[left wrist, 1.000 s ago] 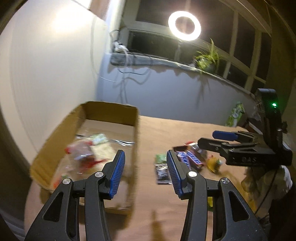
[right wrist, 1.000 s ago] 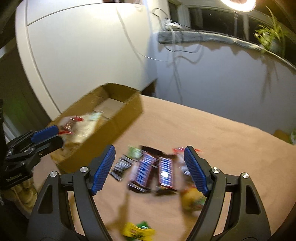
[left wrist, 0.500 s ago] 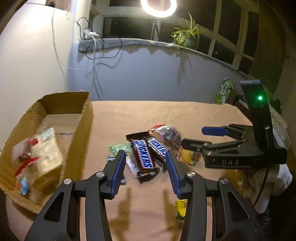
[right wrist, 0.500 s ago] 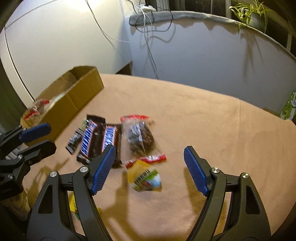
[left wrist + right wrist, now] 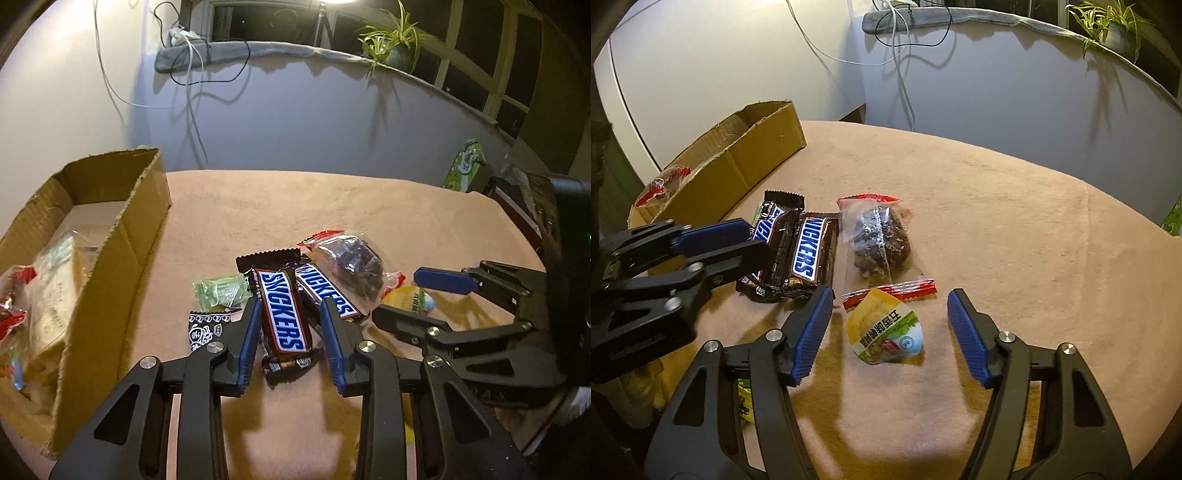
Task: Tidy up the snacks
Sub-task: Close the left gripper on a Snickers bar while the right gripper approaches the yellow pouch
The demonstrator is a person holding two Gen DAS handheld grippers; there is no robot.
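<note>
Tan cloth-covered table (image 5: 1015, 206), night-dark windows behind. Cardboard box (image 5: 122, 236) sits at the table's left edge, open top, with clear bags of snacks (image 5: 48, 295) already lying inside. Loose pile near the table's front middle: two Snickers bars side by side, the near Snickers bar (image 5: 282, 314) overlapping the second Snickers bar (image 5: 327, 291) at its right. A green wrapped candy (image 5: 219, 291) lies just left of the bars, and a small black-and-white packet (image 5: 205, 328) sits below it, toward the front edge. Right of the bars, a clear bag of dark brown pieces (image 5: 879, 236) with red sealed ends. Just in front of that bag, a yellow-and-green pouch (image 5: 886, 332) with printed characters lies flat, touching the bag's red strip. Left claw (image 5: 290, 338): narrow and closing, blue pads flanking the near Snickers bar at its lower half; the bar is between the pads, but a slim gap shows on each side, so not pressed. Right claw (image 5: 888, 334): middling-wide and closing, straddling the yellow-and-green pouch with clear room on both sides, not touching it. From the right wrist view the left claw enters from the left edge, tips over the Snickers pair. A yellow wrapper (image 5: 746, 402) peeks out at the front edge, under the right claw's frame; too hidden to identify. Potted plant (image 5: 395, 48) on the window ledge, cables trailing down the wall.
</note>
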